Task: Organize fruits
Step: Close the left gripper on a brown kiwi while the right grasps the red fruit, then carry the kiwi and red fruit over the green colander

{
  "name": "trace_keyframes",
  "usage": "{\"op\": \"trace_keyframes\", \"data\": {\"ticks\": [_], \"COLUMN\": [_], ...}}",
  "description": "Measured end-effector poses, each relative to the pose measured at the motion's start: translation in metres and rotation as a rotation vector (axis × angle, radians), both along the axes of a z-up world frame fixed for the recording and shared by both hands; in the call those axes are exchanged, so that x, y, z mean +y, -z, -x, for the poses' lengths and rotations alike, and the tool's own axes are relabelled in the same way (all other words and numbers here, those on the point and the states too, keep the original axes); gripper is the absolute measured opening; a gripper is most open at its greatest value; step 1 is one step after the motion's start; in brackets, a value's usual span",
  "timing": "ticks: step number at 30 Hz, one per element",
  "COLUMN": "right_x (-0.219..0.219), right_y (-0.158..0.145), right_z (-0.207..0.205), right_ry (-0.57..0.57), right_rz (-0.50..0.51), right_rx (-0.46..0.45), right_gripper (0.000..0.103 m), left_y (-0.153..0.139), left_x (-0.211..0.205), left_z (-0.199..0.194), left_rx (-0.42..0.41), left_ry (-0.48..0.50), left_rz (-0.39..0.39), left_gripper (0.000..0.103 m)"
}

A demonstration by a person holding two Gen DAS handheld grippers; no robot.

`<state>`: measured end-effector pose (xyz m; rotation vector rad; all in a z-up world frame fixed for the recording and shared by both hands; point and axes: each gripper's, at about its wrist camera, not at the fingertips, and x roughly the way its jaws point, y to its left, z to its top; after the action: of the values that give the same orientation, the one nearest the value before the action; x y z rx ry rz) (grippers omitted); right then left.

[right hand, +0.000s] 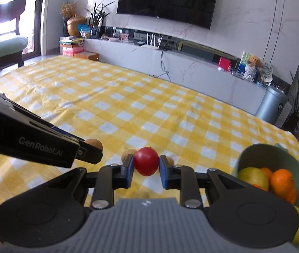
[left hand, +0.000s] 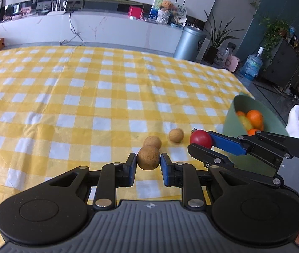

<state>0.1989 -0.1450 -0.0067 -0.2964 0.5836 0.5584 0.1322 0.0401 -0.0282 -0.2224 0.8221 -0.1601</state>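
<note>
My left gripper (left hand: 148, 161) is shut on a round brown fruit (left hand: 148, 157), held just above the yellow checked tablecloth (left hand: 86, 97). Two more brown fruits (left hand: 152, 142) (left hand: 176, 135) lie just beyond it. My right gripper (right hand: 146, 165) is shut on a red tomato (right hand: 146, 161); it shows in the left wrist view too (left hand: 201, 139), to the right of the brown fruits. A green bowl (right hand: 275, 158) with oranges (right hand: 281, 179) and a yellow-green fruit (right hand: 252, 176) stands at the right, close to the right gripper.
The table's right edge runs just past the bowl (left hand: 231, 122). A white TV cabinet (left hand: 107, 29) stands beyond the table's far edge, with a grey bin (left hand: 188, 42) and plants to its right. A chair with a green cushion (right hand: 4, 46) is at far left.
</note>
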Motion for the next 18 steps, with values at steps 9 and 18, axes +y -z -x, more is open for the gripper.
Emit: {"op": "trace_keyframes", "data": {"ticks": [9,18], "right_x": [-0.038,-0.088], "right_y": [-0.035,-0.057], "right_z": [0.019,0.032], "right_ry": [0.048,0.125], "right_rz": [-0.057,-0.089], "right_rx": [-0.093,-0.162], "right_gripper": [0.022,0.022], "left_y": [-0.032,-0.055], "left_x": [-0.024,-0.066], "left_z": [0.011,0.016], "left_rx": [-0.059,-0.101], "left_ry": [0.028,0.105], "left_rz": [-0.016,-0.027], "left_gripper": [0.027,0.027]}}
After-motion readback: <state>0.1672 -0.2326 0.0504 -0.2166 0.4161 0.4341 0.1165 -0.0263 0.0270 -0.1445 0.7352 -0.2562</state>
